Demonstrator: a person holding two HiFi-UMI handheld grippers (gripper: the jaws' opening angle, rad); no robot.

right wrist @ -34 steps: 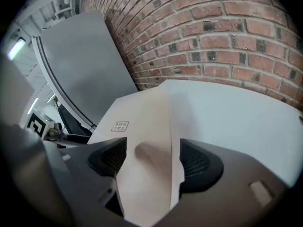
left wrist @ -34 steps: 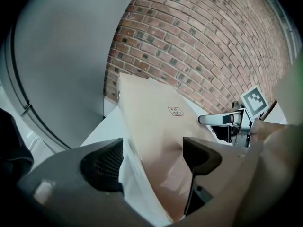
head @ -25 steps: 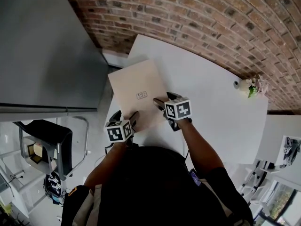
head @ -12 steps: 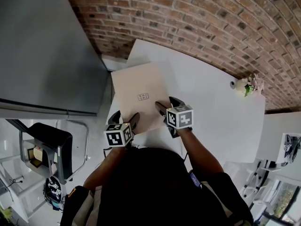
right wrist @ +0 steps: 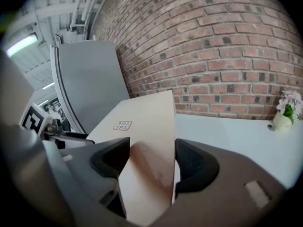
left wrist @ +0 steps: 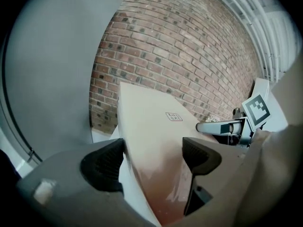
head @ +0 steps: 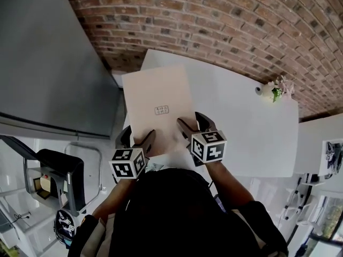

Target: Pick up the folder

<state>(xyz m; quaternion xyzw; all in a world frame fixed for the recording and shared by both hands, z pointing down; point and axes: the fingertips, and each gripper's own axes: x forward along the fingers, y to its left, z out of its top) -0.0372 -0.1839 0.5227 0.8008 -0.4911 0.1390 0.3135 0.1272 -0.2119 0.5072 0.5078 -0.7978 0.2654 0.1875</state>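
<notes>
Ok, left gripper (left wrist: 154, 157) and right gripper (right wrist: 151, 157) each clamp a near corner of the folder (head: 158, 95), which sits tilted, apparently off the white table (head: 246, 127). Lift both sides evenly. The grip looks shallow and diagonal, so twisting could slip it.

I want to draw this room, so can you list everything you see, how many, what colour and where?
folder: one, beige, tilted up over the table's left end
label: one, white, middle of the folder
table: one, white, against the brick wall
brick wall: one, red-brown, behind the table
flower vase: one, white, table's far right corner
panel: one, grey, left of the table
chair: one, black, lower left
left tongs: black, on the folder's near edge
right tongs: black, on the folder's near edge
marker cubes: two, black-and-white, one per tongs
</notes>
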